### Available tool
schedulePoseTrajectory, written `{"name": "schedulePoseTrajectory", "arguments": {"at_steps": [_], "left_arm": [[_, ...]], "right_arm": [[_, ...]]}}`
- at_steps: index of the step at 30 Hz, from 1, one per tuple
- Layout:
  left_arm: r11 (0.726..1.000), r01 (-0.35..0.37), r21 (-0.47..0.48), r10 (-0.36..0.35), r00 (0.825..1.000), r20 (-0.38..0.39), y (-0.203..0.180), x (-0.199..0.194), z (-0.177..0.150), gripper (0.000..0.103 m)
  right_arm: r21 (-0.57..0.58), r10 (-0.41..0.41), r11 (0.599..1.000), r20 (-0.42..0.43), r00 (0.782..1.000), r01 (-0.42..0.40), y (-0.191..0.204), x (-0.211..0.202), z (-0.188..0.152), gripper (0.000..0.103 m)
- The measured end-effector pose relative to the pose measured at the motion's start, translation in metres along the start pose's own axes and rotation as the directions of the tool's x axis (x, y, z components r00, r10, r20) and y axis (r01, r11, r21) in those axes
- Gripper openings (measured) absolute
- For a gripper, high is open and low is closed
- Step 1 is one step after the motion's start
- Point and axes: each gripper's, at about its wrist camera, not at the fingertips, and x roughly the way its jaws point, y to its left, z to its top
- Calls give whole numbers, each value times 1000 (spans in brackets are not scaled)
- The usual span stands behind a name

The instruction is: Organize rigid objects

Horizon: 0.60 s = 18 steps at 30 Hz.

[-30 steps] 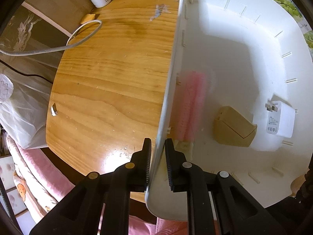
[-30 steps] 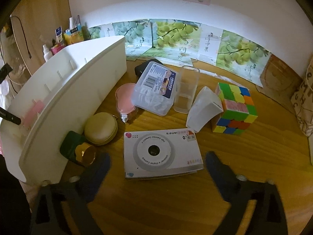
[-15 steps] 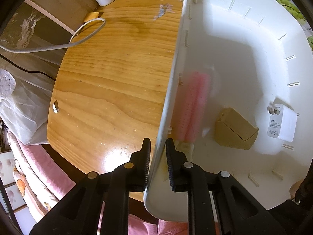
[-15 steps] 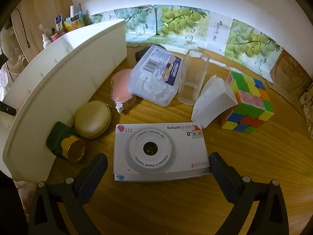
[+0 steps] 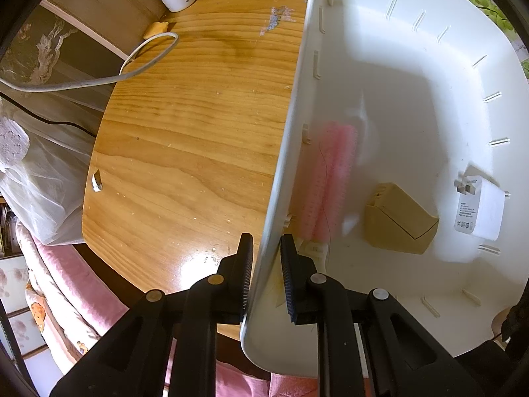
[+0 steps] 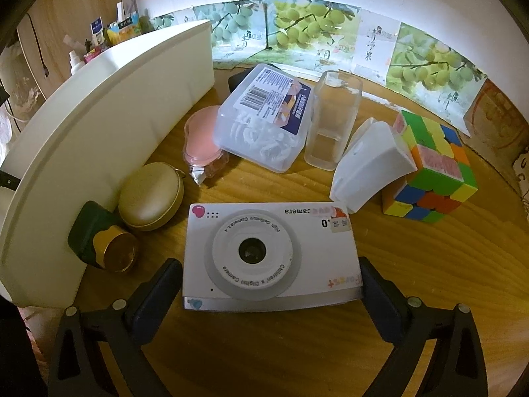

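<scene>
Camera box: white children's digital camera box (image 6: 271, 251) lies flat on the wooden table (image 6: 413, 297), lens picture up, between the two fingers of the right gripper (image 6: 269, 292).
Right gripper: jaws stand wide and are closing; the right finger (image 6: 377, 294) is at the box's side, the left finger (image 6: 155, 294) just beside its other side with a narrow gap.
Left gripper: left gripper (image 5: 266, 276) points down, clamped narrowly on the side wall of the white bin (image 5: 413, 76), one finger outside, one inside.
Inside the bin: pink bristled brush (image 5: 330, 182) against the gripped wall, tan box (image 5: 400, 220) beside it, white charger (image 5: 479, 208) at the far wall.
Beside the camera box: green-and-gold bottle (image 6: 102, 241) and tan oval case (image 6: 150, 197) against the bin's outer wall.
Beyond it: pink case (image 6: 203, 142), clear lidded box (image 6: 264, 117), clear tumbler (image 6: 332, 119), white holder (image 6: 370, 165), colour cube (image 6: 429, 172).
</scene>
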Motion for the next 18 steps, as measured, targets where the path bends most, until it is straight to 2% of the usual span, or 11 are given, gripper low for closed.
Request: {"name": "schedulePoseTrajectory", "arguments": {"at_steps": [18], "left_arm": [[1000, 10, 22, -10, 1000, 8, -2, -1, 2, 18]], "right_arm": [[25, 4, 1000, 8, 1000, -4, 1, -6, -4, 93]]}}
